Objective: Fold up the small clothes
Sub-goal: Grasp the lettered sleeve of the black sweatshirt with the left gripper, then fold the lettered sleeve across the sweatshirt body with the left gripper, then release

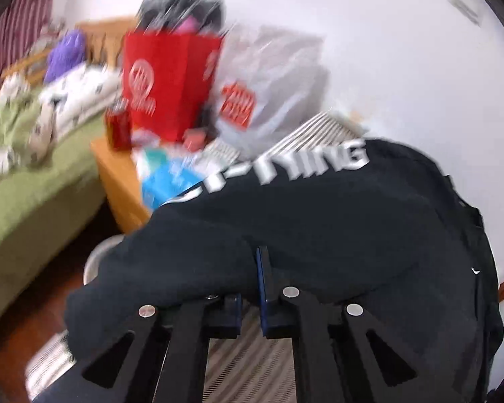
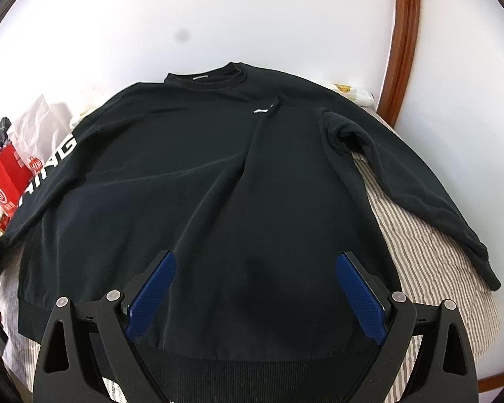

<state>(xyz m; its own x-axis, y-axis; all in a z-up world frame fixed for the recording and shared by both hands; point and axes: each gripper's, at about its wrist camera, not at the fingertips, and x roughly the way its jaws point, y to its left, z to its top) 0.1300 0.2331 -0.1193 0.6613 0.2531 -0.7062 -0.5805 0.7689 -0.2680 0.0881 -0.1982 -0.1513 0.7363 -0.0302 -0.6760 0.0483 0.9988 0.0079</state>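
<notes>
A black sweatshirt (image 2: 218, 181) lies spread front-up on a striped bed cover (image 2: 420, 241), neck toward the wall, with white letters on its left sleeve (image 2: 55, 161). The right sleeve (image 2: 420, 194) lies out across the cover. My right gripper (image 2: 255, 288) is open, its blue pads (image 2: 361, 299) spread over the lower body just above the hem. In the blurred left wrist view, my left gripper (image 1: 252, 268) is shut on the lettered sleeve (image 1: 285, 221) and holds it raised; the fabric drapes over the fingers.
A wooden side table (image 1: 117, 174) at the left holds a red paper bag (image 1: 171, 80), a red can (image 1: 119, 127), a white plastic bag (image 1: 279, 80) and blue packaging (image 1: 168, 184). A green bed (image 1: 27, 194) lies beyond. White wall and brown door frame (image 2: 403, 40) stand behind.
</notes>
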